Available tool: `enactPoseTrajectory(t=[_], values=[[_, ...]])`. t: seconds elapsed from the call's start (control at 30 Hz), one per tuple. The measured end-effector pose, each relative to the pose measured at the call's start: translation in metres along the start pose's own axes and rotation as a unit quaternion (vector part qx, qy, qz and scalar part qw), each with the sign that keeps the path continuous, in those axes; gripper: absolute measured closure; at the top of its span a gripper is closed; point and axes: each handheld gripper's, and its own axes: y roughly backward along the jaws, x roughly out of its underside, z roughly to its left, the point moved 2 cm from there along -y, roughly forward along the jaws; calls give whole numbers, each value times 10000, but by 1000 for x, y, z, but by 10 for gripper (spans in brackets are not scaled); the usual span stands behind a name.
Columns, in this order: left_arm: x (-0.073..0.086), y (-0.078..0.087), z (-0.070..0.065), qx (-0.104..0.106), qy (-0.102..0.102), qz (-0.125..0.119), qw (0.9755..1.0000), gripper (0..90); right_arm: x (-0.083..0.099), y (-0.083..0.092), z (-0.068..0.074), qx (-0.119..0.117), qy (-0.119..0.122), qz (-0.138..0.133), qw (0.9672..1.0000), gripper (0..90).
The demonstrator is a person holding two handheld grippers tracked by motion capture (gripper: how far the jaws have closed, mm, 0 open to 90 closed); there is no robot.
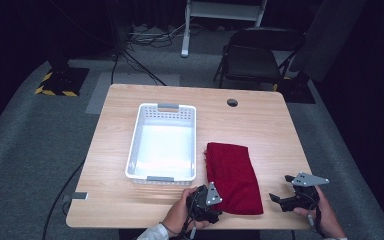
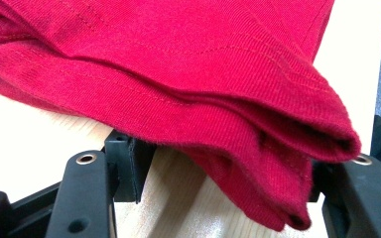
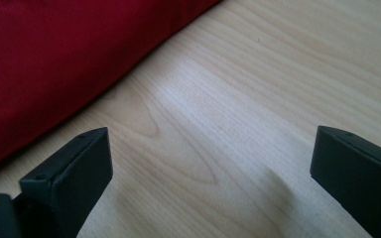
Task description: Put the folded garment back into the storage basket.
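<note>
**Left tongs clamp a corner of the red cloth; right tongs stand wide**

A folded dark red knitted cloth lies on the light wooden bench, just to the right of a white perforated plastic basket with grey handles and reaching down to the near edge of the bench. The long side of the cloth runs beside the basket's right wall, close to it but apart.

The left tongs sit at the cloth's near left corner, held in the person's left hand. In the left gripper view the folded layers of the cloth bulge between the two black jaws: the pads press in on the corner from both sides, and the stacked hems hang over the bench surface at the right-hand jaw. The tongs are closed on the cloth.

The right tongs, in the person's right hand, rest near the bench's front right corner, to the right of the cloth and apart from it. In the right gripper view their jaws stand far apart with bare wood between them, and the red cloth lies off to the upper left.
</note>
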Motion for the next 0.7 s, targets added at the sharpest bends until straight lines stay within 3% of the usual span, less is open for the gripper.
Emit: enactPoseTrajectory(t=[0.17,0.33,0.53,0.7], values=[[0,0,0,-8,3,-9,10000,388,-10,-1,6,-60,283,31,9996,31],[0,0,0,-6,19,-10,10000,389,-18,-4,12,-239,415,-70,9988,29],[0,0,0,13,22,-15,10000,392,-33,-11,18,-253,681,13,9974,29],[0,1,1,48,3,12,10000,398,-46,-18,22,-263,737,81,9969,31]])
